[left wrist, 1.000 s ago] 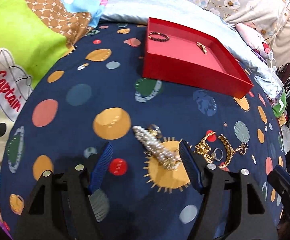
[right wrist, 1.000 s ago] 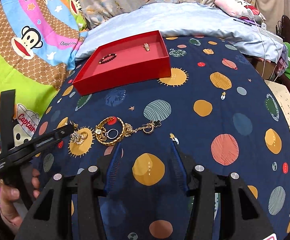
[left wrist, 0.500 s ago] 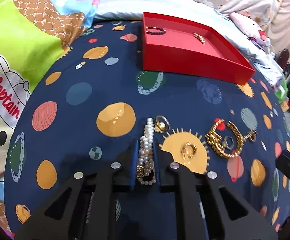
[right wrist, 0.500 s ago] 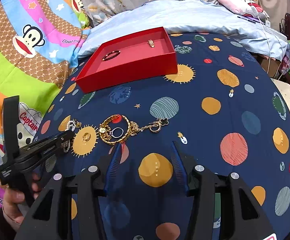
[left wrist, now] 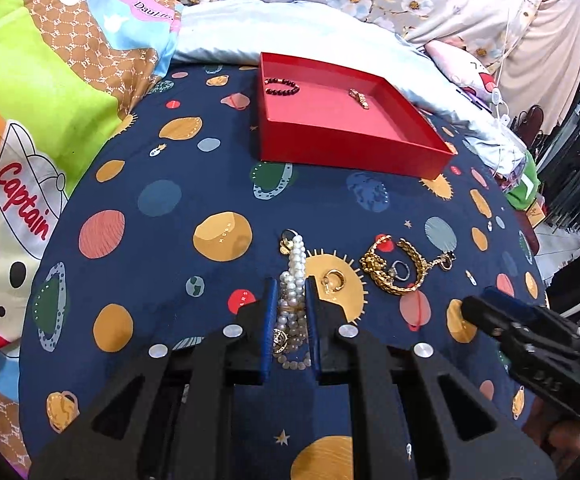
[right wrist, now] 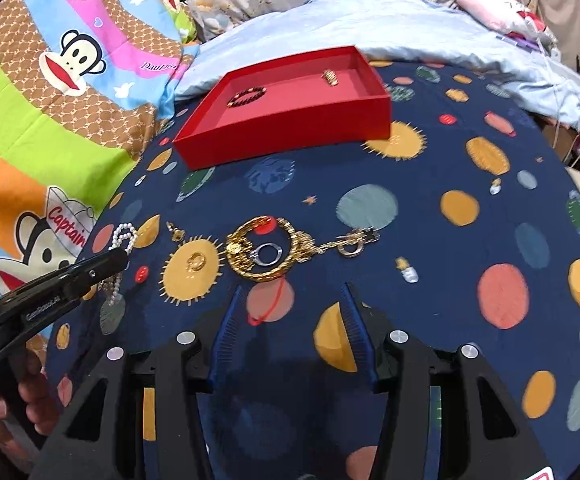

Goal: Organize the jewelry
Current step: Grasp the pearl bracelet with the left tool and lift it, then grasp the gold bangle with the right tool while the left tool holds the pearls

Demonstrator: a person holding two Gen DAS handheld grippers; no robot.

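Leftmost, the pearl bracelet [left wrist: 293, 280] is pinched between the fingers of the left gripper [left wrist: 291, 292], which is closed on it; its long axis runs near to far, in line with the fingers, with loose strands trailing at the near end. Whether it is lifted off the bedspread [left wrist: 161, 248] cannot be told. Just right of it a small gold earring [left wrist: 334, 280] lies on a printed sun, and further right a gold chain [left wrist: 394, 268] is coiled around a silver ring [left wrist: 400, 270]. The right gripper [right wrist: 292, 324] is held open and empty, near the chain (that coil lies just beyond its fingertips, slightly left of centre).

The red tray [left wrist: 342, 152] is placed far from both grippers, directly beyond the left one and a little to its right, and a dark bead bracelet [left wrist: 281, 86] and a gold piece [left wrist: 360, 98] are already lying in it. A straight carry away from the holder is judged to be what the pearls need, the left gripper being the one engaged.
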